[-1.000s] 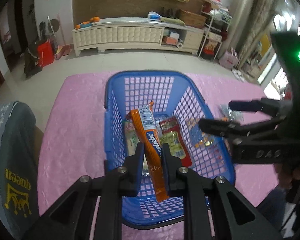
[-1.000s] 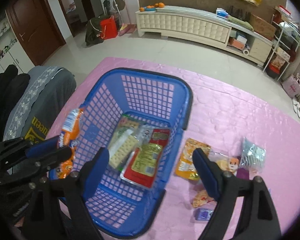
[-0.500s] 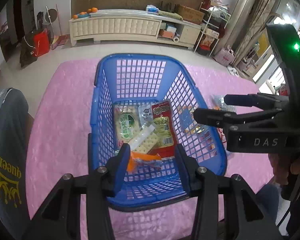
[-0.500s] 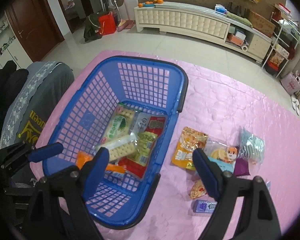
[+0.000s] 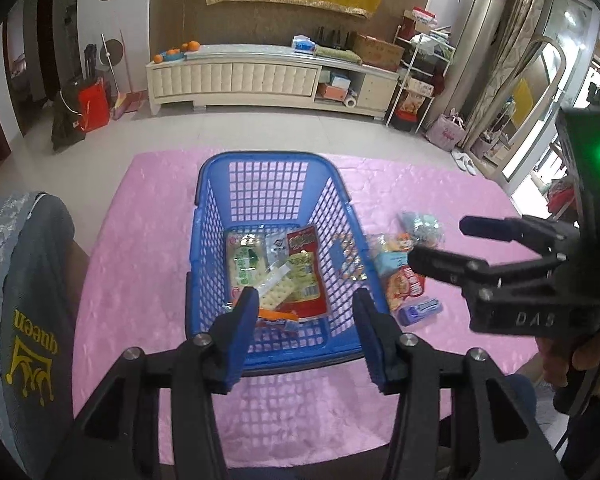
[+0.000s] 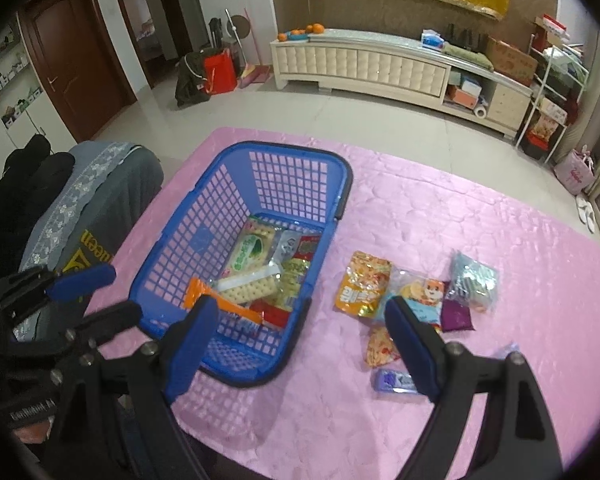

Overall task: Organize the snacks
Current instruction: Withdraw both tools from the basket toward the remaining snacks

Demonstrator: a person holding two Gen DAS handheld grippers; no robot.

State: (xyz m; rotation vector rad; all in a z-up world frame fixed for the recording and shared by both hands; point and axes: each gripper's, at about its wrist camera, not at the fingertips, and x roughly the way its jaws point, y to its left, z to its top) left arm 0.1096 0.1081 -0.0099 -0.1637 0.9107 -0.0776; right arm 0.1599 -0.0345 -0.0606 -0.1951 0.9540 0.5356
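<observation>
A blue plastic basket (image 5: 204, 240) (image 6: 172, 248) stands on the pink tablecloth. In it lie a green cracker pack (image 5: 244, 264), a red snack pack (image 5: 306, 280) and the orange snack stick (image 5: 276, 314) (image 6: 216, 300). My left gripper (image 5: 306, 316) is open and empty, above the basket's near rim. My right gripper (image 6: 300, 336) is open and empty, above the cloth between the basket and loose snacks. Those include an orange packet (image 6: 362, 284), a fox-print bag (image 6: 420, 292), a silvery bag (image 6: 472, 280) and a blue pack (image 6: 392, 380).
A chair with a grey "queen" garment (image 5: 20, 300) (image 6: 88, 216) stands left of the table. The table's near edge (image 5: 300, 460) is close below the grippers. A white sideboard (image 5: 236, 76) lines the far wall across open floor.
My left gripper opened and let the orange snack stick drop into the basket, then drew back and up. The right gripper stayed open and also pulled back slightly.
</observation>
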